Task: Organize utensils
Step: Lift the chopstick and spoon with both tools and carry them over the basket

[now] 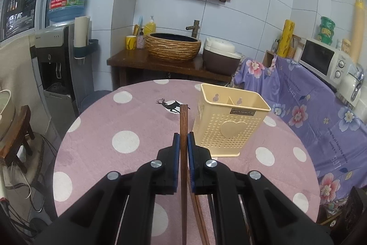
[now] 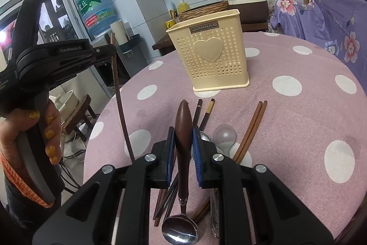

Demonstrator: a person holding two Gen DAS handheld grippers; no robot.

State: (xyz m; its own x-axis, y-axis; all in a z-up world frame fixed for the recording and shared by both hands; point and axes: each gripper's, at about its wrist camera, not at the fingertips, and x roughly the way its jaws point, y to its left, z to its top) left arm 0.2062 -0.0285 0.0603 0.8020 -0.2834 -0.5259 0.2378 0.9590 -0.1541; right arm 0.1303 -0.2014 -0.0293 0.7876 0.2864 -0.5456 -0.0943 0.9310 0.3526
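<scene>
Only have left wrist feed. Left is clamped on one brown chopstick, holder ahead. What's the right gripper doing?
Observer: The right gripper is shut on a spoon with a brown handle; its metal bowl hangs toward the camera.
Operator: Anything left on the table?
Observer: Yes. A reddish chopstick pair, two dark chopsticks and a clear spoon lie before the holder.
Operator: Is my chopstick off the table?
Observer: Yes. The left gripper holds the chopstick near its top, hanging beside the table's edge.

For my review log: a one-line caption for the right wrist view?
Right claw grips a brown-handled spoon before the cream utensil holder.
</scene>
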